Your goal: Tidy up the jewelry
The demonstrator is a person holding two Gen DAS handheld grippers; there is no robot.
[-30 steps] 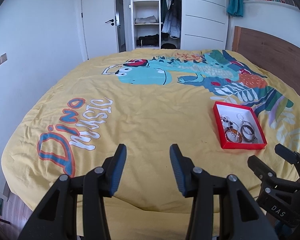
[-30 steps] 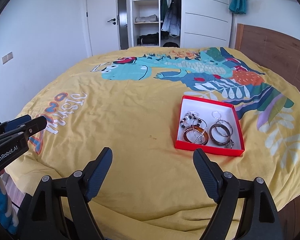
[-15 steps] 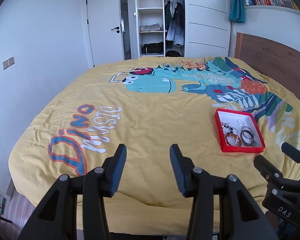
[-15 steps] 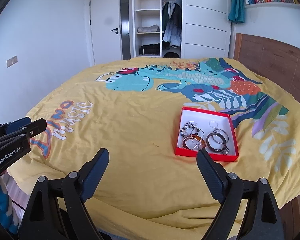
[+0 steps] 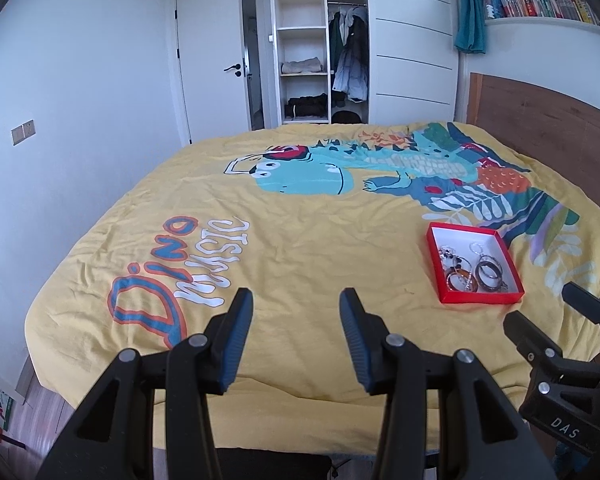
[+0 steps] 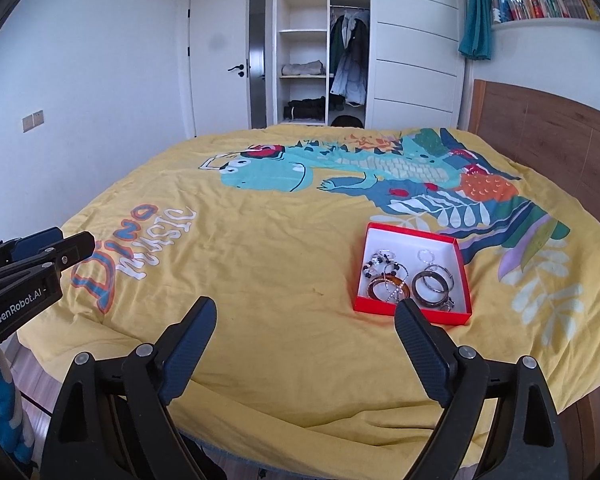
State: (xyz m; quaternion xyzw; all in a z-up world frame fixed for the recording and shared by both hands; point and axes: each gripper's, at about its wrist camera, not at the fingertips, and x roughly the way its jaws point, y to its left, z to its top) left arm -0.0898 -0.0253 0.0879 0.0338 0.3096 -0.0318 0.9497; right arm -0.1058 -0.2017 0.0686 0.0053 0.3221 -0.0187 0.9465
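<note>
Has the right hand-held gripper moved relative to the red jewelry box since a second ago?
Yes. The right hand-held gripper has pulled back and up from the bed: the red jewelry box now looks smaller, and more of the bed's near edge shows.

Two handheld black clamp-style grippers, paired.
Left gripper (image 5: 296, 336): black plastic arms, silver pivot screws, ribbed blue-faced fingers (image 5: 236, 336), white "GenRobot.AI" lettering on its side. Right gripper (image 6: 304, 344): same black build, silver screws, dark ribbed pads (image 6: 424, 356), white "DAS" marking.
</note>
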